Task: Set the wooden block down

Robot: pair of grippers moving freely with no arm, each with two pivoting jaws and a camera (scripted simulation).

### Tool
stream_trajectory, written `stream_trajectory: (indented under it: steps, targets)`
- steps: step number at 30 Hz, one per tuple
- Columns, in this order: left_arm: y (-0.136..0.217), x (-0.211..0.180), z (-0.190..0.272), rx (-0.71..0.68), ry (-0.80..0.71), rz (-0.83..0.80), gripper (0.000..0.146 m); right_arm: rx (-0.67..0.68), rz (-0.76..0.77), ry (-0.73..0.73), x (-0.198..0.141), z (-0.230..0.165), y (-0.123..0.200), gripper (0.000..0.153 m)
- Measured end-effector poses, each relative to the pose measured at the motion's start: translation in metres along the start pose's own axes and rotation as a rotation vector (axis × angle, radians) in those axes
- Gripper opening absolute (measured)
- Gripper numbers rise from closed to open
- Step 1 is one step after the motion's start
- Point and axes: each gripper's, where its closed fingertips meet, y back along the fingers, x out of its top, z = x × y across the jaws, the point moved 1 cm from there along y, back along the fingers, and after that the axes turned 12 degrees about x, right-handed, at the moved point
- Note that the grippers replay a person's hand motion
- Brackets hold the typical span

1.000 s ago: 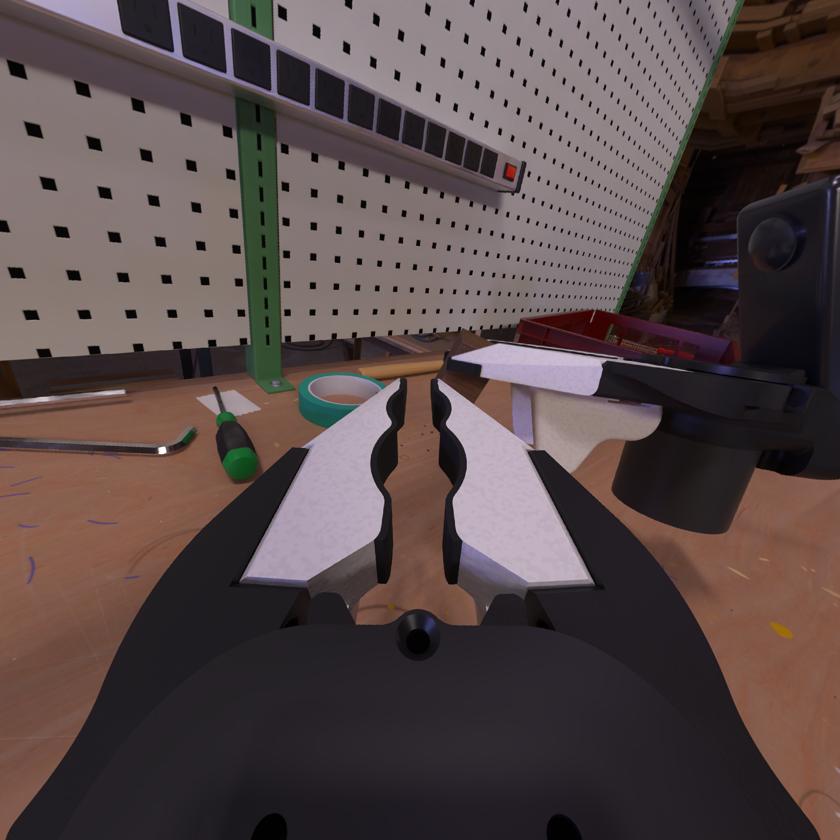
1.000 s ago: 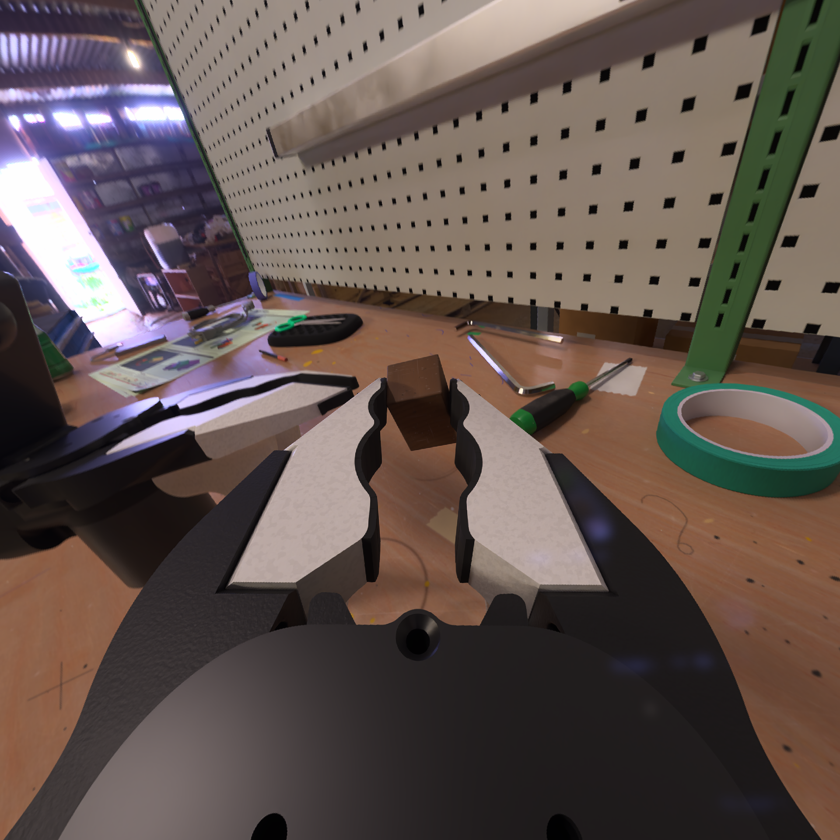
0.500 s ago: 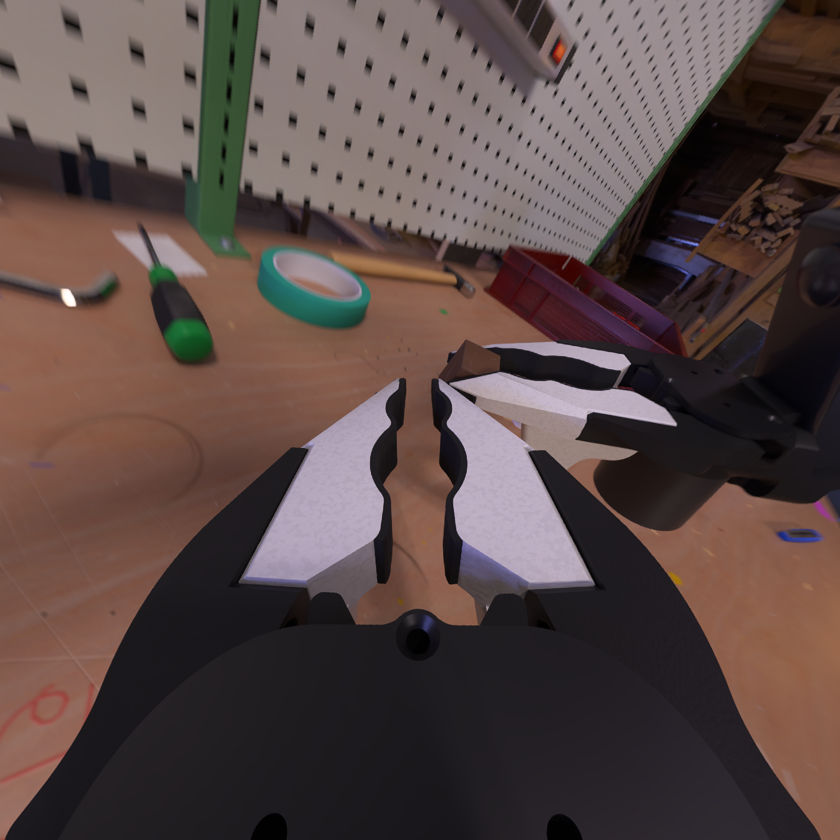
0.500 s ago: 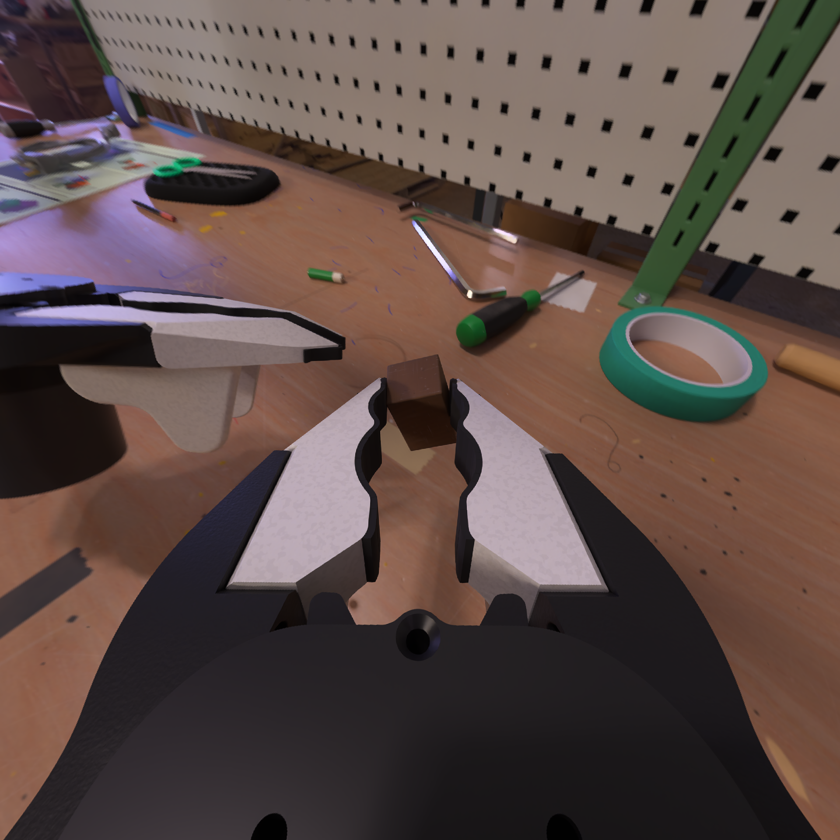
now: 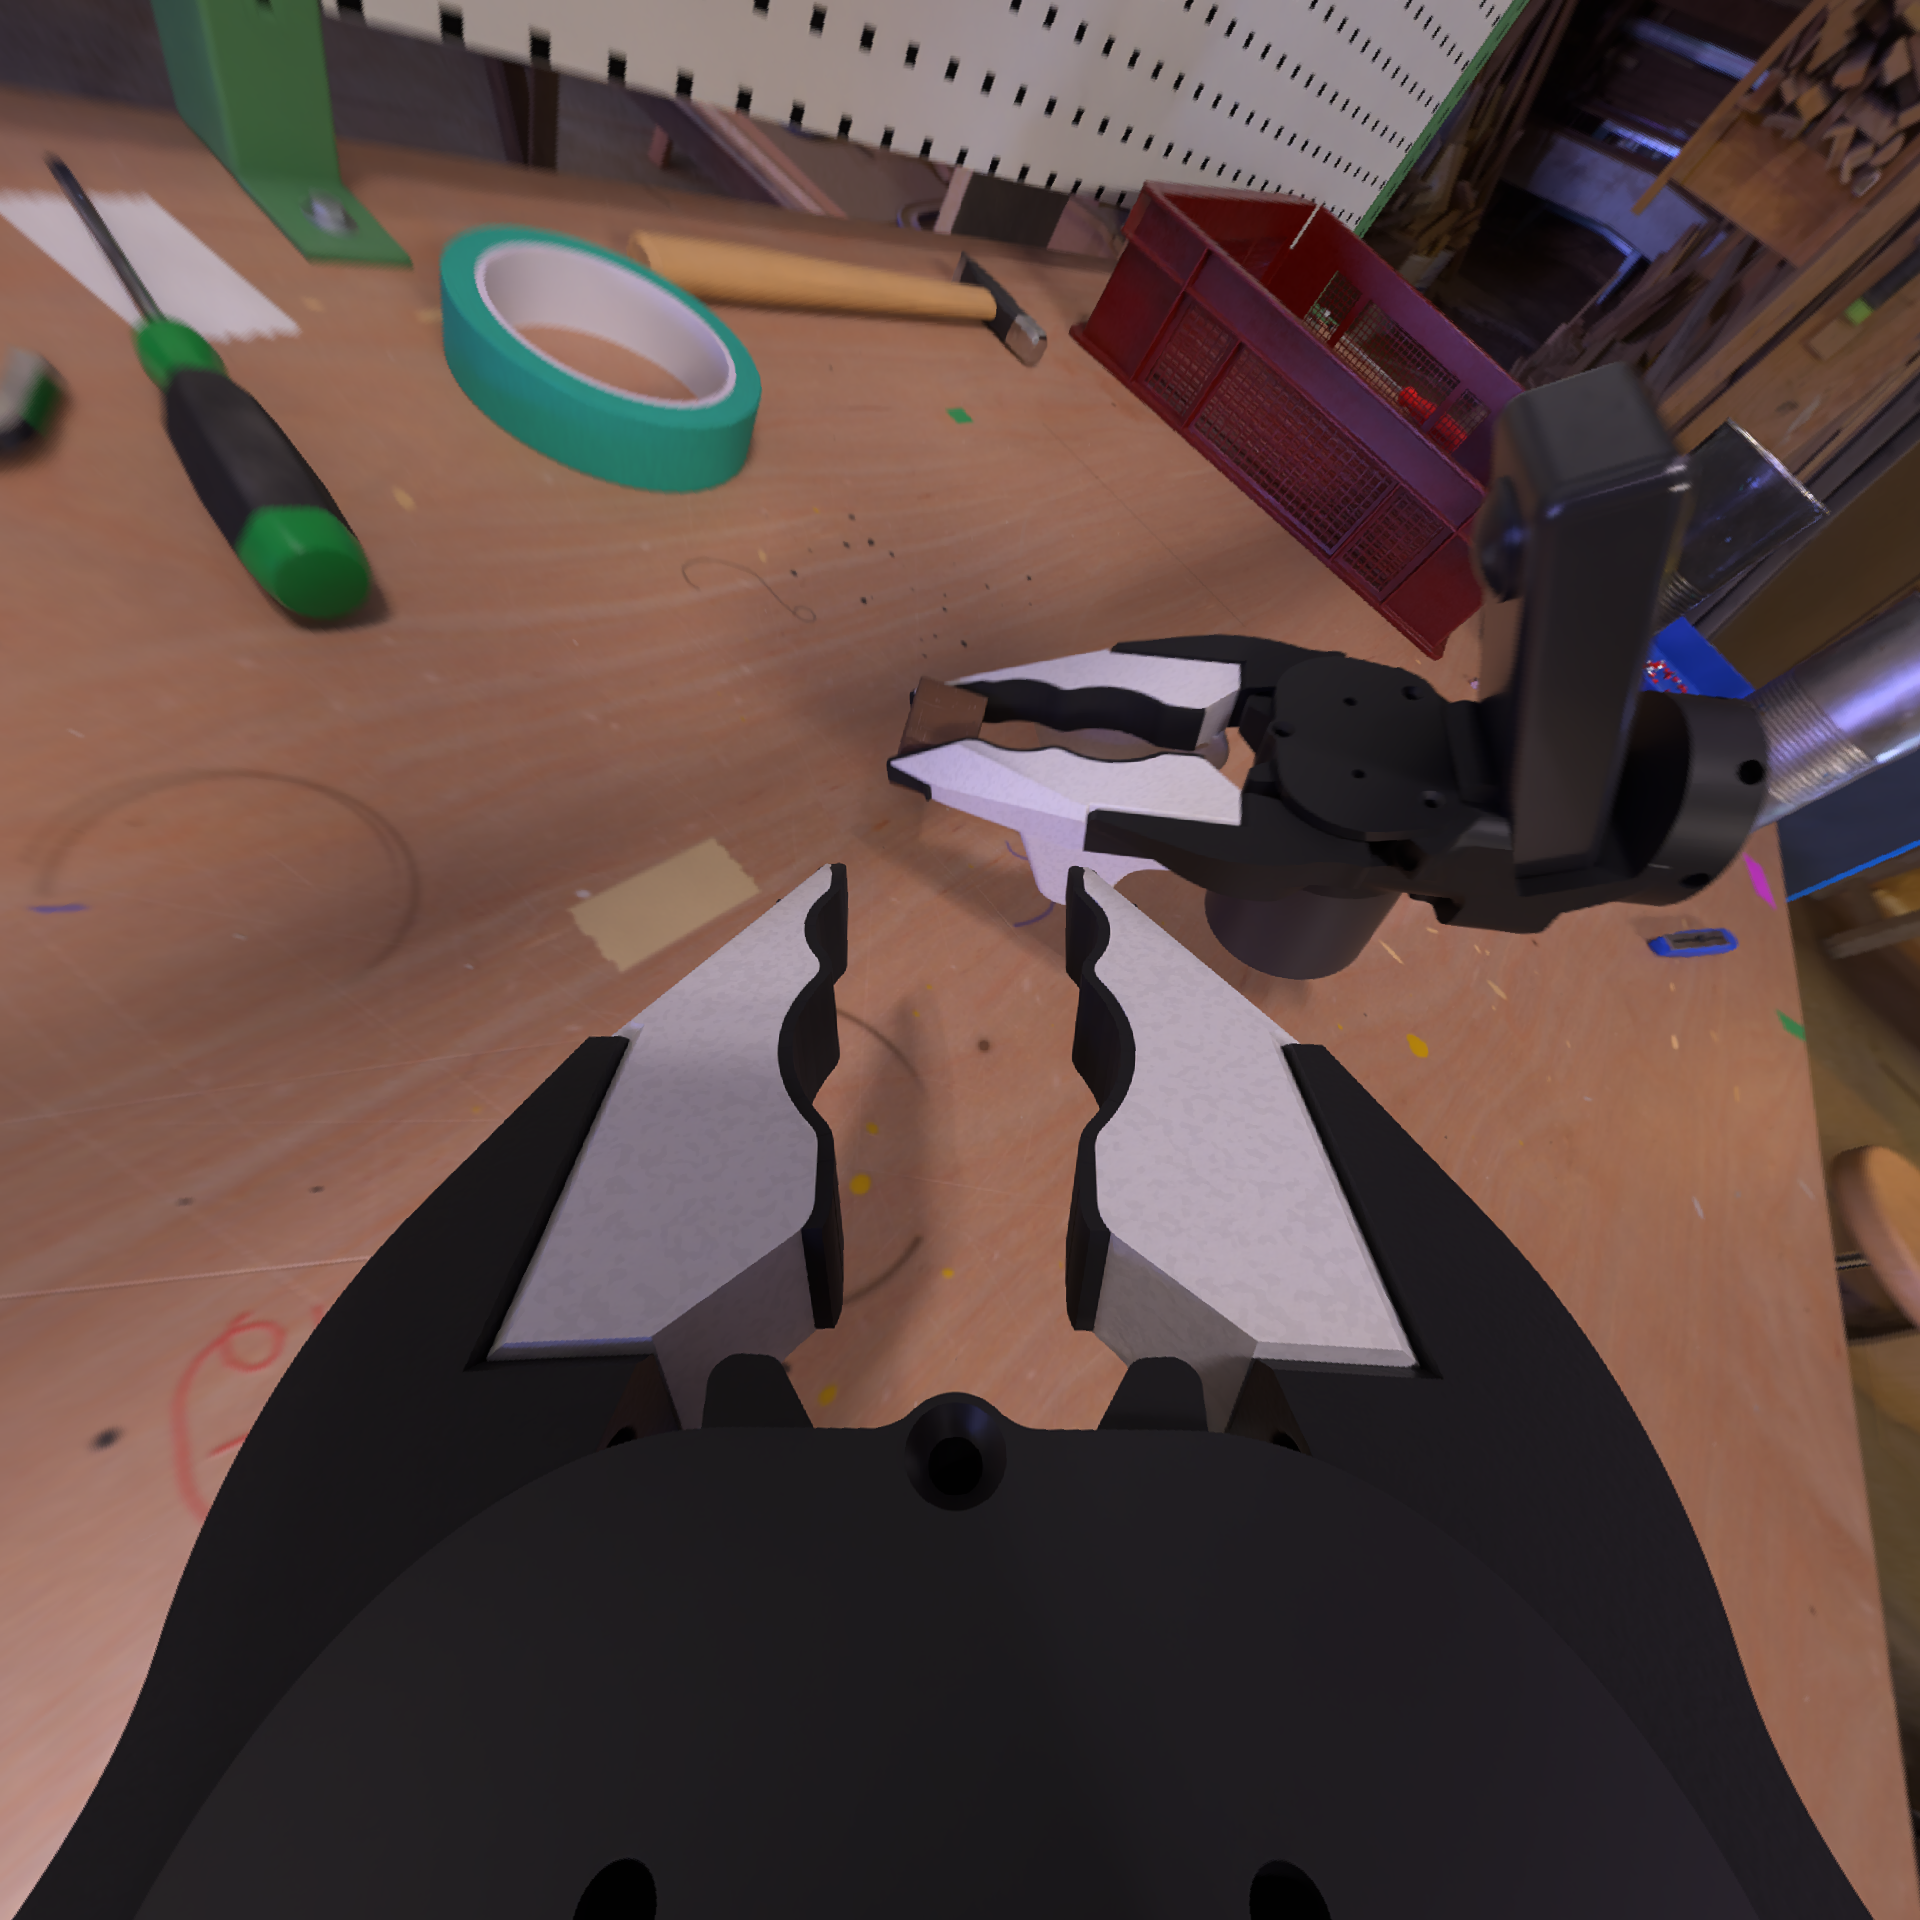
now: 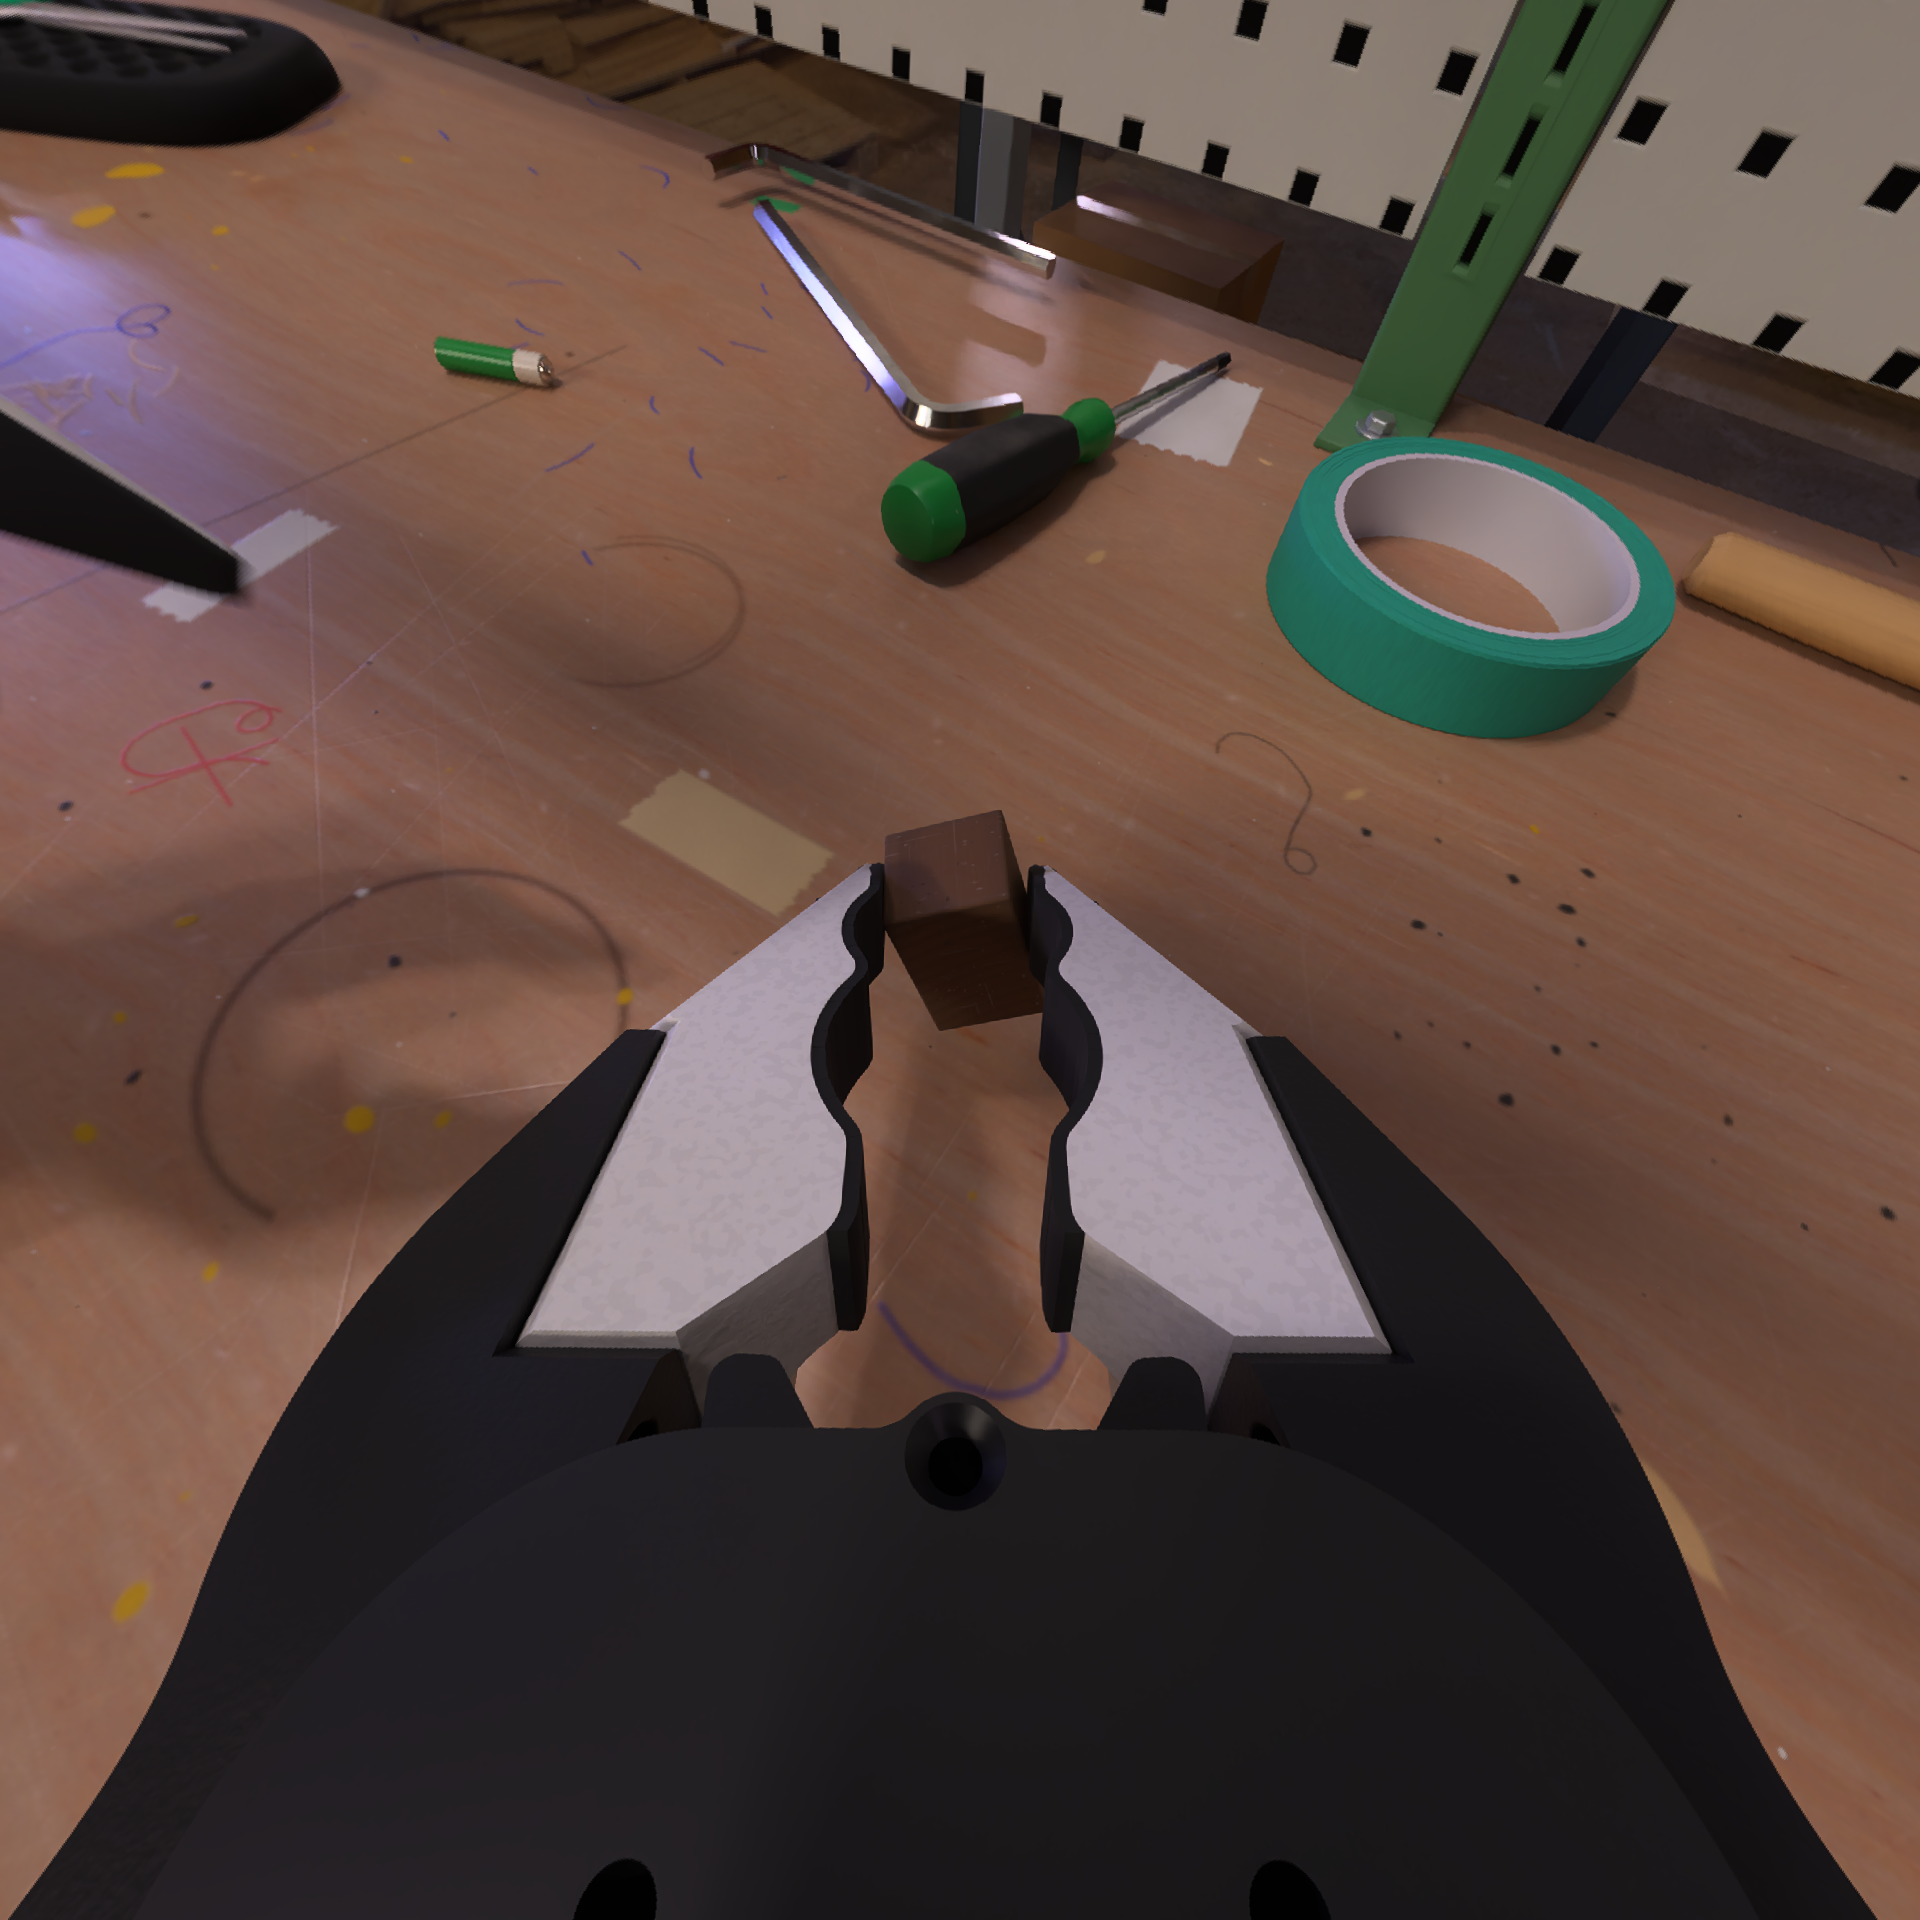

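Note:
My right gripper [image 6: 956, 883] is shut on a small dark wooden block [image 6: 961, 930], held tilted between its fingertips above the workbench [image 6: 1455, 1039]. In the left wrist view the right gripper [image 5: 914, 732] shows on the right, with the wooden block [image 5: 948, 715] at its tips, above the bench. My left gripper [image 5: 951, 883] is open and empty, its jaws apart over the bench, below and left of the block. Only a dark tip of the left gripper [image 6: 125, 520] shows at the left edge of the right wrist view.
A green tape roll [image 6: 1465, 592], a green-handled screwdriver [image 6: 997, 478], a hex key [image 6: 862, 322], a green battery [image 6: 494, 362] and a larger wooden block [image 6: 1153, 255] lie towards the pegboard [image 6: 1351, 125]. A hammer [image 5: 831, 286] and a red crate [image 5: 1299, 405] lie on the right.
Both grippers have tilted downward towards the bench. The left gripper's jaws have opened wider. The right gripper still holds the block and has moved away from the left one.

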Motion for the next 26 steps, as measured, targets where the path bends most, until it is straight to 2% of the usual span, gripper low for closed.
stream_trajectory:
  steps: [4,12,20,26]
  targets:
    - [0.031,0.02,-0.003,0.051,-0.082,0.065,0.042,-0.009,-0.023,0.02,-0.004,-0.001,-0.002,0.027]
    - [0.092,0.064,-0.029,0.244,-0.254,0.139,0.04,-0.008,-0.086,0.05,-0.011,-0.003,-0.006,0.027]
    - [0.164,0.097,-0.072,0.466,-0.431,0.101,0.039,0.027,-0.219,0.09,-0.027,-0.009,-0.011,0.027]
    - [0.221,0.083,-0.124,0.639,-0.501,-0.038,0.041,0.042,-0.253,0.111,-0.028,-0.01,-0.011,0.027]
